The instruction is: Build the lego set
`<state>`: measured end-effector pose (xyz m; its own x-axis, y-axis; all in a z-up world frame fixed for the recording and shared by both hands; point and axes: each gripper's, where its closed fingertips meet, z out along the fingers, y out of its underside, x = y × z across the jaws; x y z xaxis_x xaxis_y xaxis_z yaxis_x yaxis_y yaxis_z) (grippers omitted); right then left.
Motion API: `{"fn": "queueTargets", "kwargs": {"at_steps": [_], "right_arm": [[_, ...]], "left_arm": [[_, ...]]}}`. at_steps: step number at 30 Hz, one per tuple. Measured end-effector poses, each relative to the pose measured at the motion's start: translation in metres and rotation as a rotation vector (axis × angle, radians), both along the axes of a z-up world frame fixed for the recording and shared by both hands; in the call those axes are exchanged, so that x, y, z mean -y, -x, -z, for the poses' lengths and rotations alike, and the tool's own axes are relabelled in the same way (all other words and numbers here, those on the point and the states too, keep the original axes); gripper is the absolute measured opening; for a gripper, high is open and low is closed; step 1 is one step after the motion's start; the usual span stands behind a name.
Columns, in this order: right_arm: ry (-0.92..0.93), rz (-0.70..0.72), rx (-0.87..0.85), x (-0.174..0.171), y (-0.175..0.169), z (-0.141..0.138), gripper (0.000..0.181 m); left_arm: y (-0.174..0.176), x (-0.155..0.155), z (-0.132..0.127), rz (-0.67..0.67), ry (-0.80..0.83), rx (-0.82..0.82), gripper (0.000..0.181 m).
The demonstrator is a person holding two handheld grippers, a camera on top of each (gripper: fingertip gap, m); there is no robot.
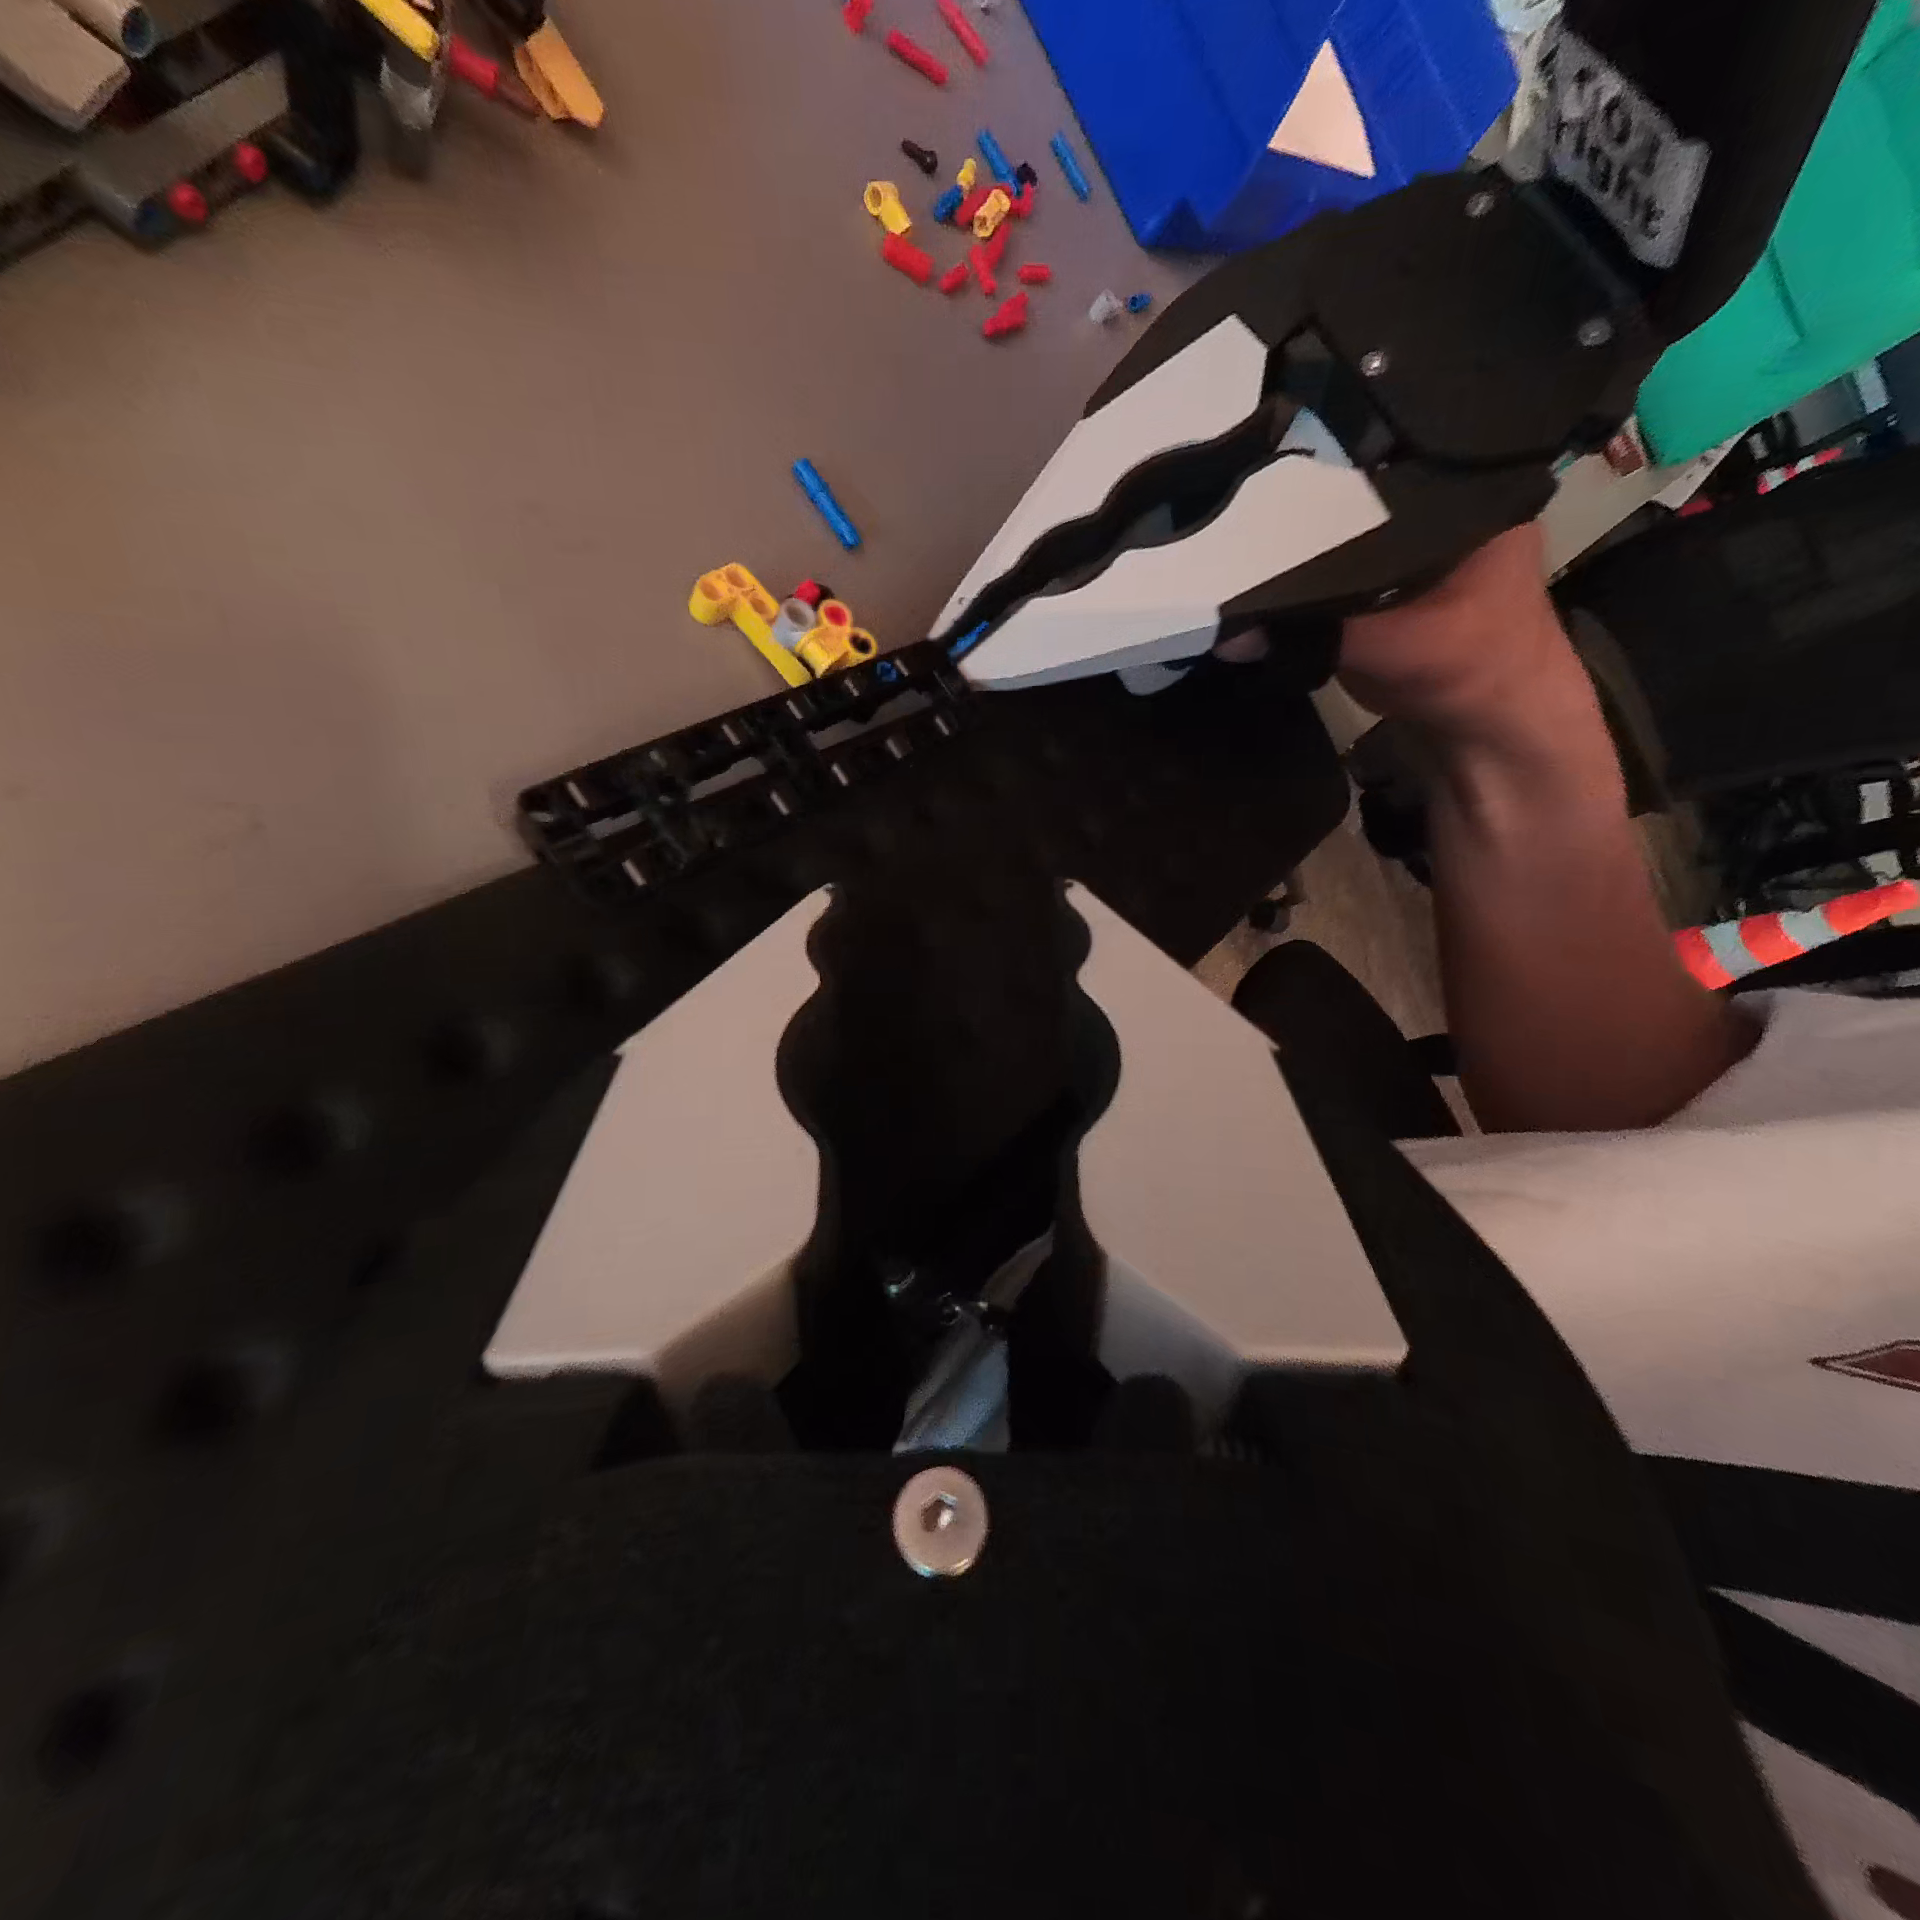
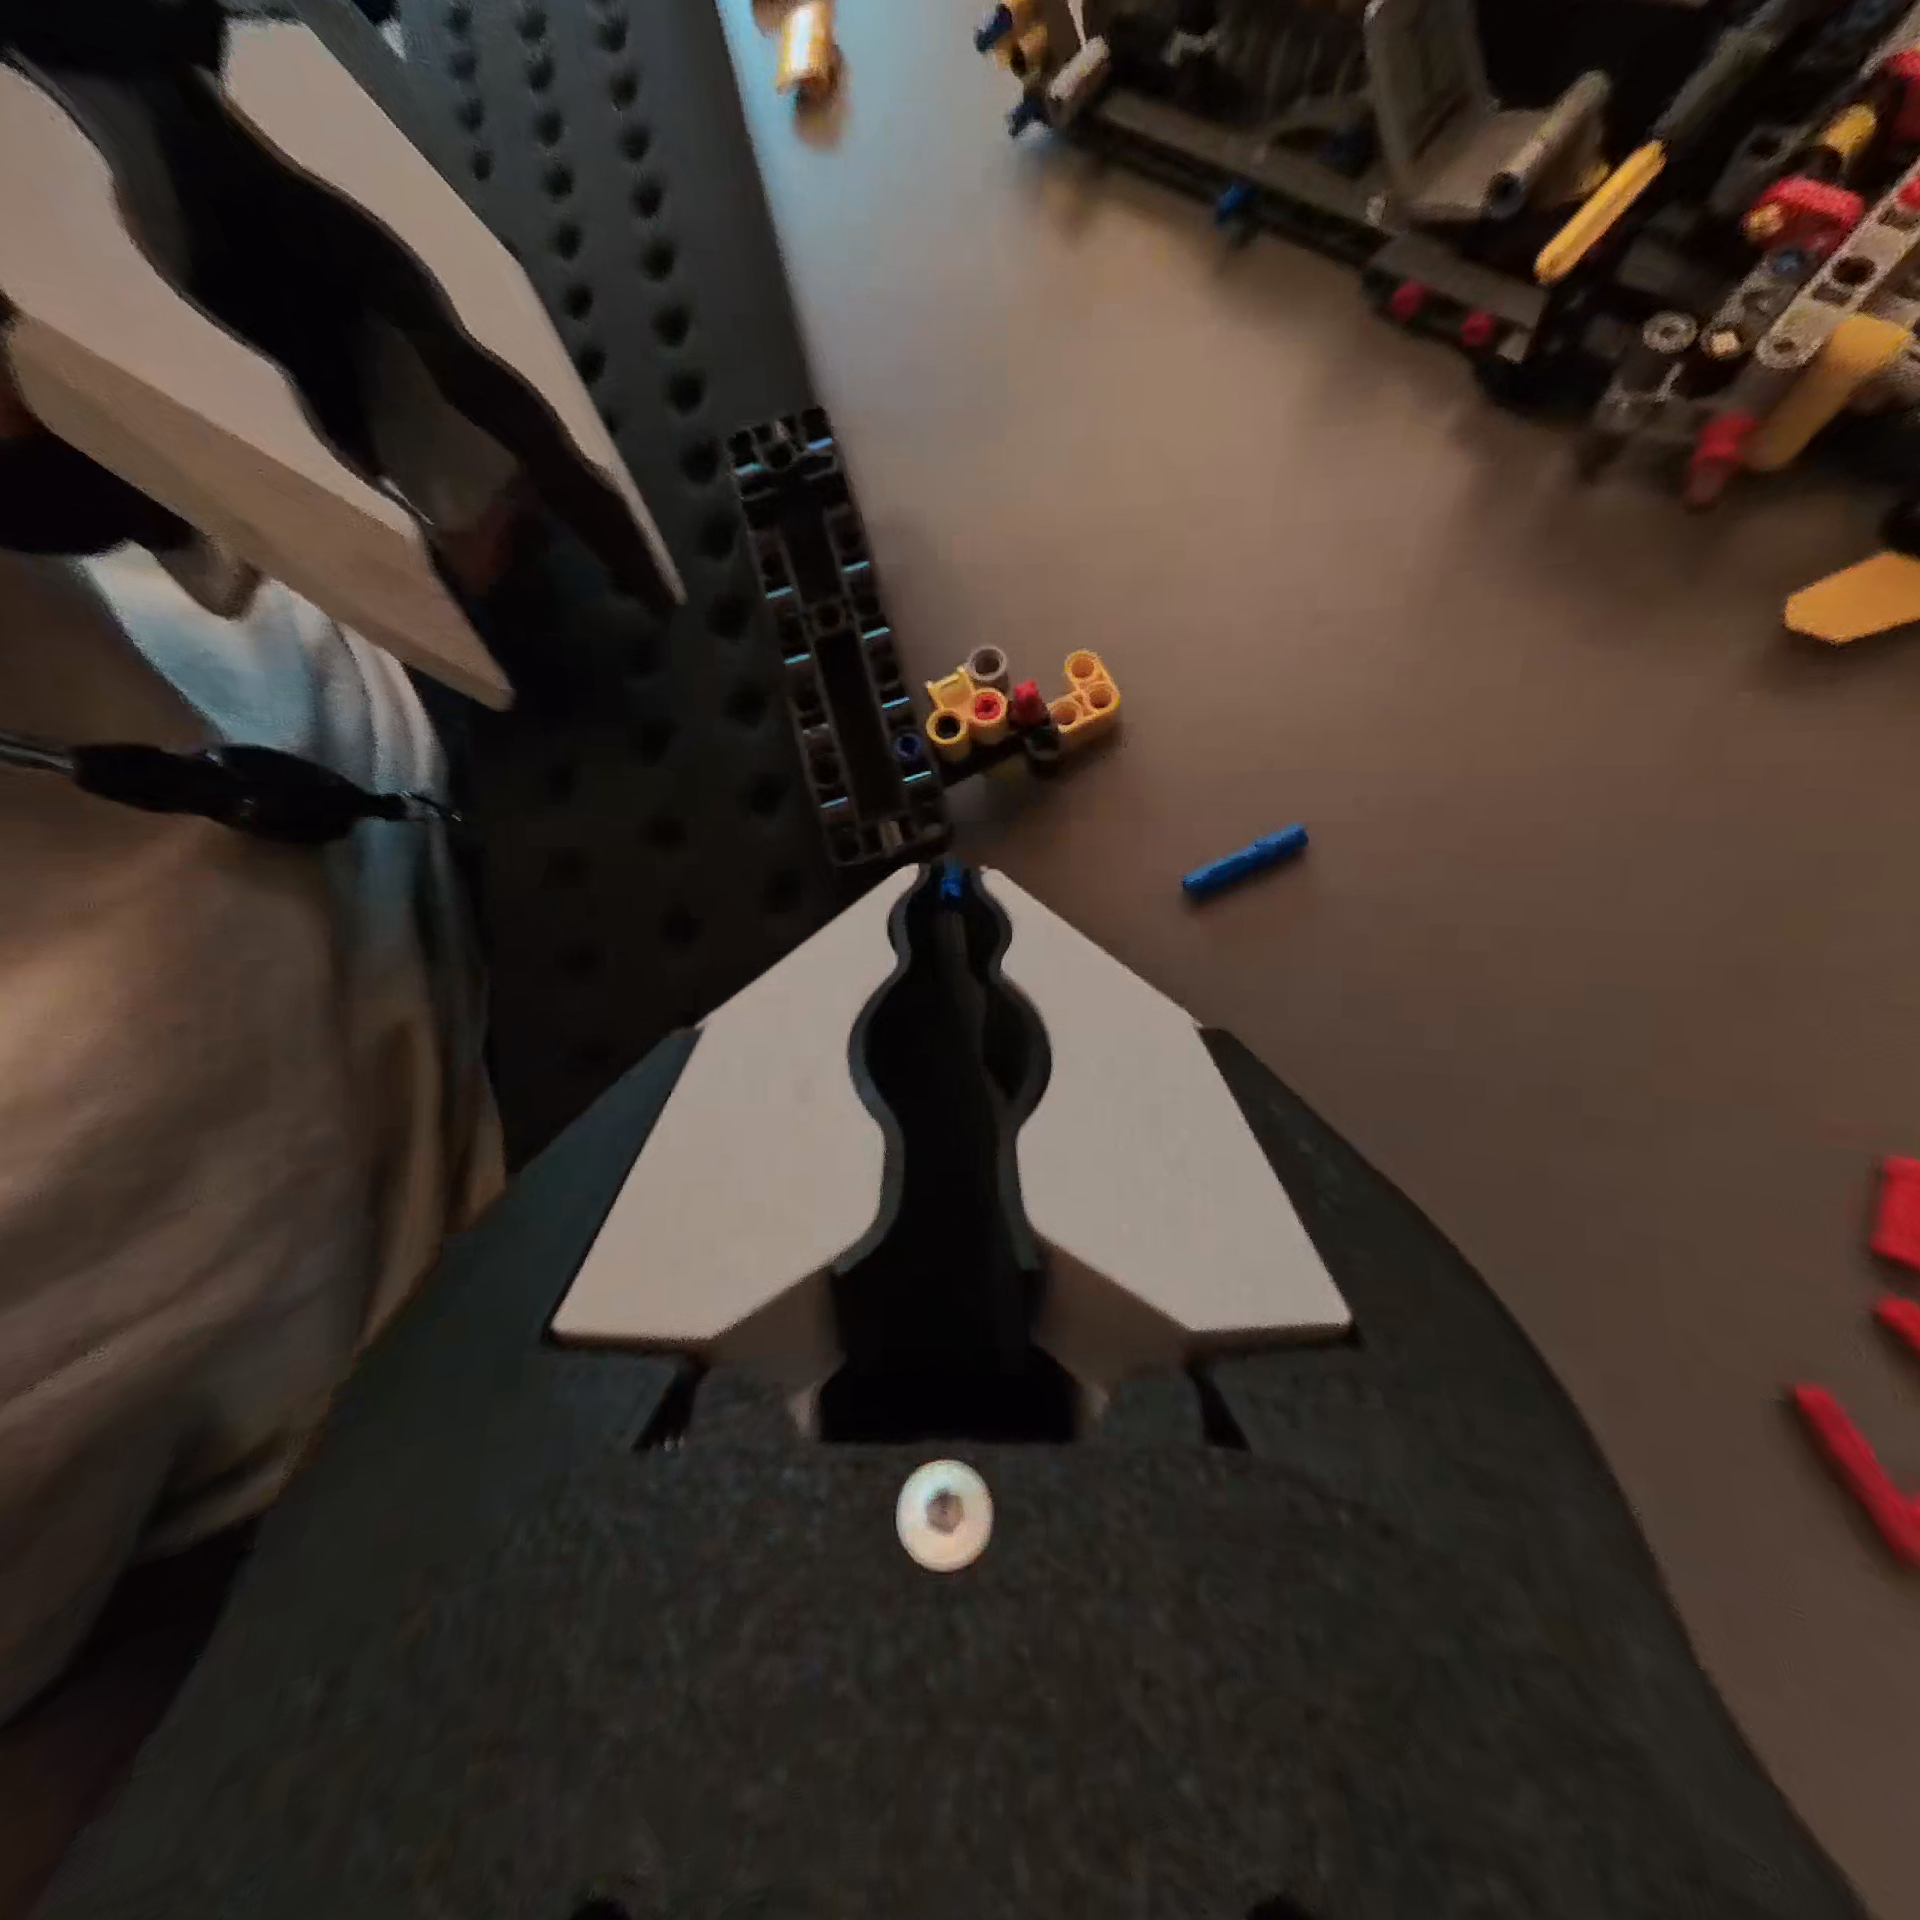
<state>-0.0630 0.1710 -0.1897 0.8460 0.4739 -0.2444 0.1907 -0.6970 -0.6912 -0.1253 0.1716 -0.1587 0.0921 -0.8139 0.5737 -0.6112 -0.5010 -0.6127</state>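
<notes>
A black rectangular Technic frame (image 1: 727, 769) lies along the table edge beside a black perforated panel (image 1: 208, 1143); it also shows in the right wrist view (image 2: 831, 623). My right gripper (image 2: 951, 883) is shut on a small blue pin (image 2: 951, 885), held at the frame's near end. The left wrist view shows this gripper (image 1: 961, 639) with the pin (image 1: 971, 636) at the frame's right end. My left gripper (image 1: 951, 888) is just short of the frame's long side, jaws apart, with only darkness between them. It hovers over the panel in the right wrist view (image 2: 592, 644).
A small yellow, red and grey assembly (image 1: 790, 623) (image 2: 1023, 707) sits against the frame. A loose blue pin (image 1: 826, 504) (image 2: 1244, 860) lies nearby. A pile of small parts (image 1: 966, 218), a blue bin (image 1: 1247, 104) and a large partly built model (image 2: 1558, 208) lie farther off. My right tips are roughly 15 cm from the large partly built model (image 2: 1558, 208).
</notes>
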Motion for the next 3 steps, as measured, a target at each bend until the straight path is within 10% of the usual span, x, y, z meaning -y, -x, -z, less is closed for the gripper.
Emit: {"fn": "queueTargets", "kwargs": {"at_steps": [1, 3], "right_arm": [[-0.004, 0.003, -0.043, -0.002, 0.005, -0.004, 0.005], [-0.008, 0.022, -0.14, -0.008, 0.015, -0.012, 0.004]], "left_arm": [[0.0, -0.001, 0.001, 0.001, -0.01, -0.017, 0.04], [0.001, -0.007, 0.004, -0.006, -0.025, -0.045, 0.04]]}}
